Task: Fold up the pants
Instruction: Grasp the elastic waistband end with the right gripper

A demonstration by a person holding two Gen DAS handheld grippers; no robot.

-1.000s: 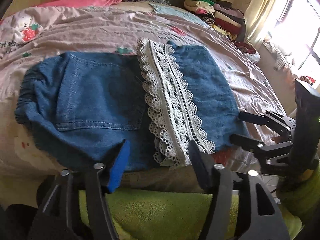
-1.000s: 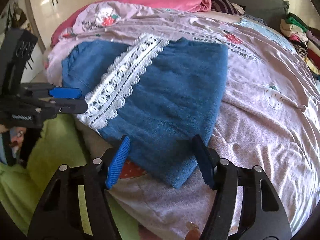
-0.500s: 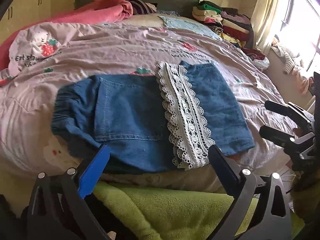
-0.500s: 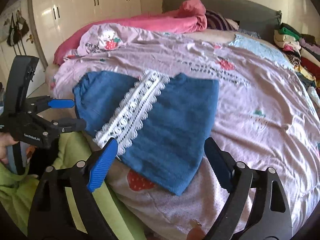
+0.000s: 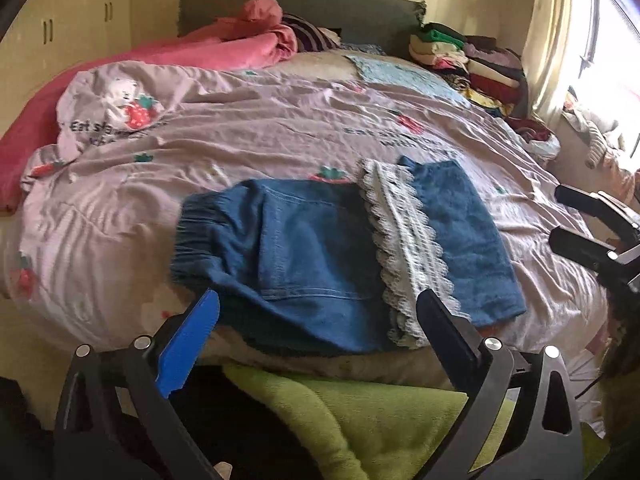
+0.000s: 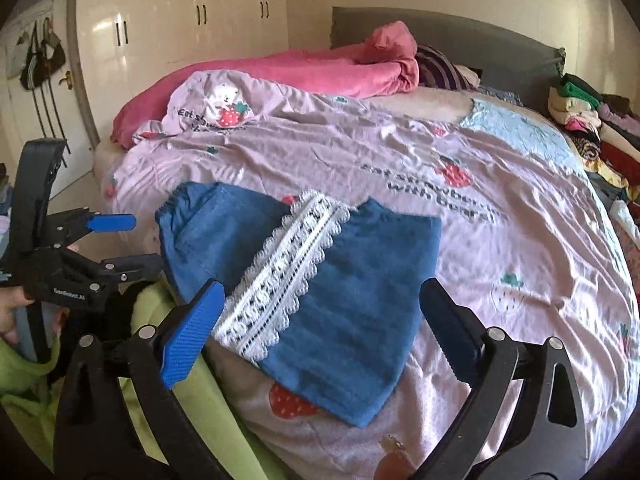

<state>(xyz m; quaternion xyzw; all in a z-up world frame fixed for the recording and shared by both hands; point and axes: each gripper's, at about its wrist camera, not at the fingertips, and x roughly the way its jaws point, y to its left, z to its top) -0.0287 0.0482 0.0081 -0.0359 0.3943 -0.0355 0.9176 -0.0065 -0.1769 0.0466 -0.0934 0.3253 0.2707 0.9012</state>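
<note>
Blue denim pants (image 5: 312,256) with a white lace hem band (image 5: 408,240) lie folded on the pink bedspread near the bed's front edge; they also show in the right wrist view (image 6: 320,280). My left gripper (image 5: 316,320) is open and empty, held just short of the pants' near edge. My right gripper (image 6: 320,316) is open and empty above the folded leg end. The right gripper shows at the right of the left wrist view (image 5: 588,224), and the left gripper at the left of the right wrist view (image 6: 120,240).
A pink strawberry-print bedspread (image 5: 260,136) covers the bed. A pink blanket (image 5: 224,48) lies at the back left. Stacked folded clothes (image 5: 468,68) sit at the back right. A green blanket (image 5: 360,412) hangs below the bed's front edge. White wardrobes (image 6: 180,28) stand behind.
Both grippers have pulled back and up from the pants and their jaws have opened wider. The pants lie as before.
</note>
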